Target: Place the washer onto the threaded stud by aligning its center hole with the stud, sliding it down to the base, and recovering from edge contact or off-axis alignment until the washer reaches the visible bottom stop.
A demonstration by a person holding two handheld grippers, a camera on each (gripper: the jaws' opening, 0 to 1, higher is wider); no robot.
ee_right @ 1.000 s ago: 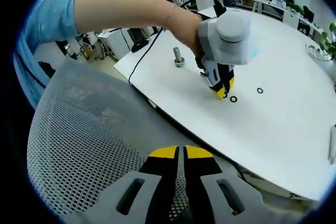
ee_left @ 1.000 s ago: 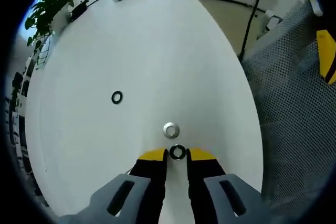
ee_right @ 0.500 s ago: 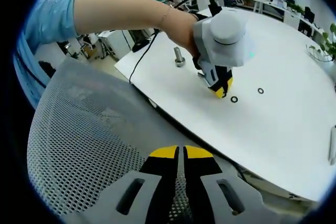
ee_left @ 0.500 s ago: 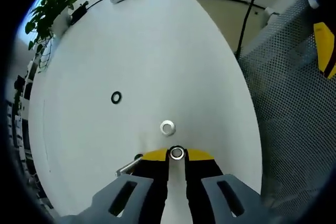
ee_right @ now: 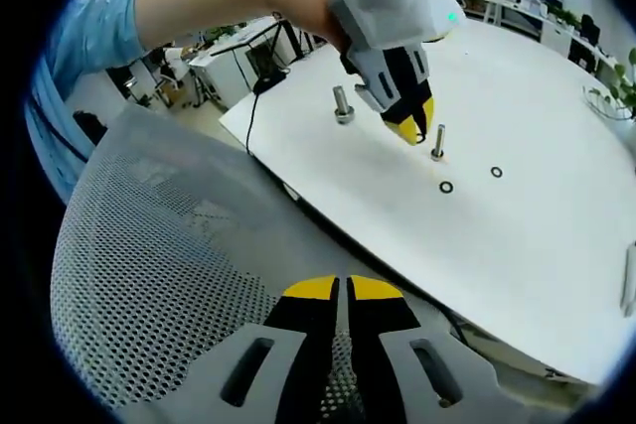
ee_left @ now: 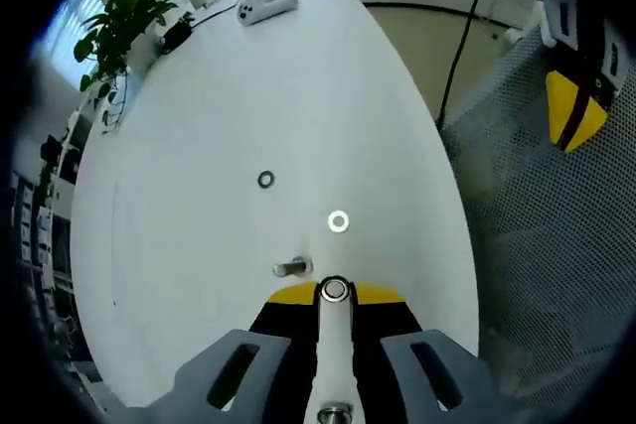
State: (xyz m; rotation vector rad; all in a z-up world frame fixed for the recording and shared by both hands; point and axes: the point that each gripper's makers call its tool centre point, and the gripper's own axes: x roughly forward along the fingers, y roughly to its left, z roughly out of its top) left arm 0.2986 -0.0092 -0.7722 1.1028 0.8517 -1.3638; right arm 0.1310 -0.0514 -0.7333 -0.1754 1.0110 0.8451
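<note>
Left gripper view: washer (ee_left: 335, 291) pinched at left tool (ee_left: 334, 294) tips.

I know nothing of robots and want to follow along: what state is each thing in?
left gripper: shut on washer, off the table
right gripper: shut, empty
threaded stud: upright
second stud: upright
silver washer: flat on table
black ring: flat on table

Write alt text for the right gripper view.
Over a white table, a person's arm holds the left gripper just above and beside an upright stud. Another stud and two washers sit nearby; the right gripper hangs over a mesh chair.
</note>
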